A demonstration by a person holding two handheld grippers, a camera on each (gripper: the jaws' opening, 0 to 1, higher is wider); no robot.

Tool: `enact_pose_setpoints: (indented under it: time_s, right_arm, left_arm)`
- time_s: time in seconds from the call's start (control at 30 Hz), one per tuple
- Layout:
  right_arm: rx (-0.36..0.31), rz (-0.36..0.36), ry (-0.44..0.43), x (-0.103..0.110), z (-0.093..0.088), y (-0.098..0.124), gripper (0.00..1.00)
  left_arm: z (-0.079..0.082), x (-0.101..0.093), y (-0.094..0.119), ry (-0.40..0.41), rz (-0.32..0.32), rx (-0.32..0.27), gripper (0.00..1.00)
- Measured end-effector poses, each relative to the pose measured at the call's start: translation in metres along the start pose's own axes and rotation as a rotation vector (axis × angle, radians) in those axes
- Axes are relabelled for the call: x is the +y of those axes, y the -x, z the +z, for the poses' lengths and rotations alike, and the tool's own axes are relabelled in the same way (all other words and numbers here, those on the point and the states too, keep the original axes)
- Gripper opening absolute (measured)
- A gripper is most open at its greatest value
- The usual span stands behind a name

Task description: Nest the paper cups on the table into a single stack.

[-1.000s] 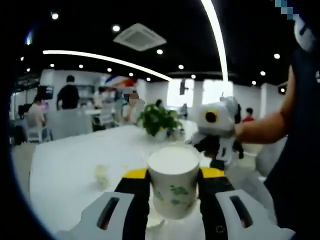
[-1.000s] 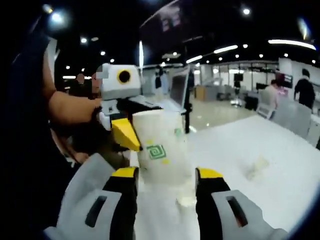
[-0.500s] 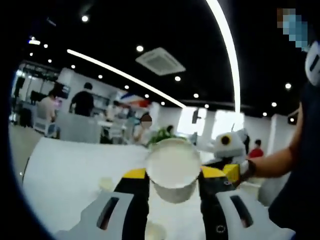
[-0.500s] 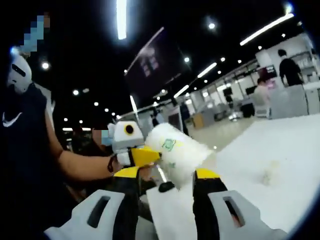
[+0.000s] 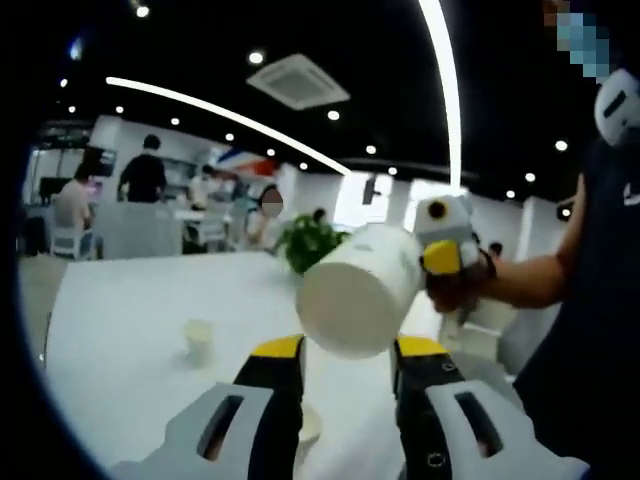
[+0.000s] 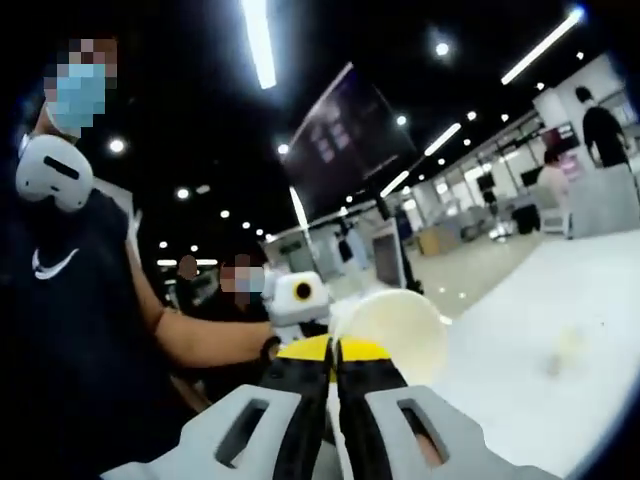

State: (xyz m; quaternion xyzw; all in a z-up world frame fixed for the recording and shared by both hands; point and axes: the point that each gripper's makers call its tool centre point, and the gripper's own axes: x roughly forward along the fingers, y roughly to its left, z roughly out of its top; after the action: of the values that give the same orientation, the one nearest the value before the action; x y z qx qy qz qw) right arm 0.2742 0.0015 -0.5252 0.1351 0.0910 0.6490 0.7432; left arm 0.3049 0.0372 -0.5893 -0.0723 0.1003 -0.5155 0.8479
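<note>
The right gripper (image 5: 443,256) pinches the rim of a tilted white paper cup (image 5: 356,293), its yellow-tipped jaws closed together. The left gripper (image 5: 345,352) has its jaws apart just below the cup, over the white table (image 5: 130,310), where another small cup (image 5: 199,338) stands.

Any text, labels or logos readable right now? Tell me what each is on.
No words or numbers can be read.
hanging dark screen: rows of pale text, too blurred to read.
dark shirt on the person: a white swoosh-shaped mark, no letters.
paper cup: no print shows on the side in view.
</note>
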Motion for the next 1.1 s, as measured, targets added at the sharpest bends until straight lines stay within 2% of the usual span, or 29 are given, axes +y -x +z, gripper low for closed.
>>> enact_pose_setpoints:
  time_s: [0.03,0.1,0.17,0.27,0.33,0.4,0.43,0.5,0.53,0.67,0.73,0.83,1.0,1.1]
  right_arm:
    - [0.003,-0.004,0.012,0.000,0.004,0.001,0.00]
    - [0.015,-0.022,0.032,-0.004,0.016,0.003,0.00]
    - [0.067,-0.066,0.098,-0.011,0.023,0.008,0.00]
    - [0.122,-0.099,0.154,-0.017,0.034,0.011,0.00]
    - [0.200,-0.129,0.188,-0.023,0.035,0.014,0.00]
    - [0.289,-0.150,0.248,-0.028,0.033,0.015,0.00]
    - [0.337,-0.164,0.274,-0.032,0.032,0.016,0.00]
    - [0.483,-0.190,0.342,-0.039,0.027,0.017,0.00]
    - [0.528,-0.196,0.366,-0.041,0.026,0.017,0.00]
    - [0.728,-0.162,0.409,-0.041,0.012,0.014,0.00]
    - [0.818,-0.149,0.434,-0.043,0.004,0.012,0.00]
    - [0.921,-0.117,0.416,-0.042,-0.011,0.006,0.00]
    - [1.091,-0.133,0.482,-0.056,-0.038,-0.004,0.00]
    - [1.138,-0.130,0.480,-0.061,-0.052,-0.011,0.00]
  left_arm:
    - [0.001,0.001,0.000,0.001,0.008,-0.003,0.53]
    - [0.003,0.010,0.002,-0.038,0.060,-0.016,0.66]
    - [0.001,0.015,0.004,-0.051,0.087,-0.010,0.77]
    - [-0.014,0.032,0.012,-0.110,0.180,0.058,0.88]
    - [-0.026,0.043,0.019,-0.126,0.238,0.106,0.90]
    - [-0.041,0.049,0.026,-0.110,0.263,0.149,0.90]
    - [-0.044,0.050,0.028,-0.103,0.265,0.149,0.90]
    - [-0.051,0.050,0.033,-0.094,0.276,0.155,0.90]
    - [-0.054,0.051,0.036,-0.092,0.282,0.159,0.91]
    - [-0.074,0.057,0.049,-0.091,0.318,0.225,0.94]
    - [-0.080,0.058,0.055,-0.095,0.327,0.237,0.96]
    - [-0.088,0.062,0.063,-0.086,0.347,0.243,0.98]
    - [-0.098,0.066,0.071,-0.069,0.365,0.251,0.98]
    - [-0.102,0.068,0.074,-0.071,0.374,0.264,0.98]
